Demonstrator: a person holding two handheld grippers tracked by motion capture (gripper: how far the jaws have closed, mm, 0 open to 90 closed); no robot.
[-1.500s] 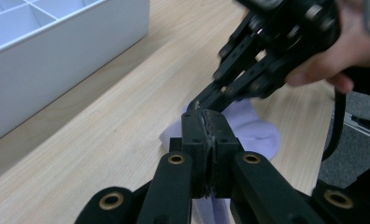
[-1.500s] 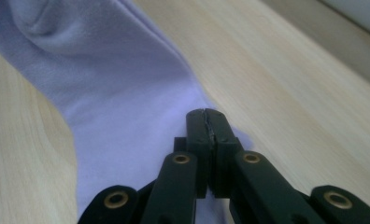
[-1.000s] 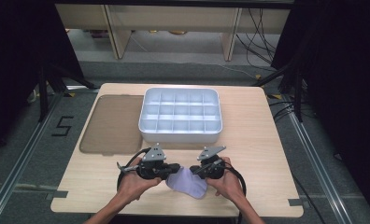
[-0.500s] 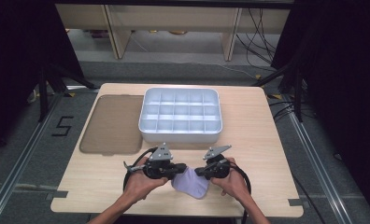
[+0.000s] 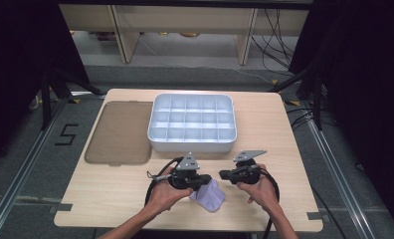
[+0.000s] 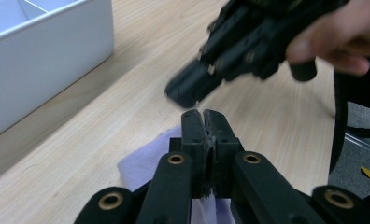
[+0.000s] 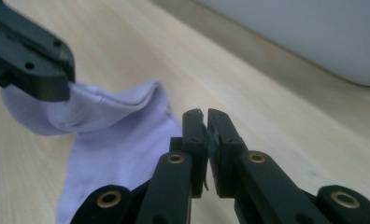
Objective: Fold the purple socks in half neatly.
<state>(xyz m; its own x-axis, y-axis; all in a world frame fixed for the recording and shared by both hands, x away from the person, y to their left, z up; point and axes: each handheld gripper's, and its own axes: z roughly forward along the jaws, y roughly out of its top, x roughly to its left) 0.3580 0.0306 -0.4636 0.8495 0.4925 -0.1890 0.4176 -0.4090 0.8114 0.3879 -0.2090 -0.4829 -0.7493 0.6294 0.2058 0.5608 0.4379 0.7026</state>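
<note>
Where cloth lies: soft lilac sock (image 5: 208, 195), ribbed, crumpled on the pale wood-grain table (image 5: 284, 129), near its front edge.
Left gripper (image 5: 208, 182): jaws pinched on the sock's raised edge.
Right gripper (image 5: 221, 175): jaws together, nothing between them, just beside the sock.
Tray (image 5: 191, 143): white plastic, gridded compartments, all bare.
Mat (image 5: 119, 132): flat brown, rounded corners, left of the tray.
Hard to make out: right gripper blurs in the left gripper view.

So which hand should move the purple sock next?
Probably the left. The left gripper is shut on the sock's edge, while the right gripper is shut with nothing in it, beside the sock.
</note>
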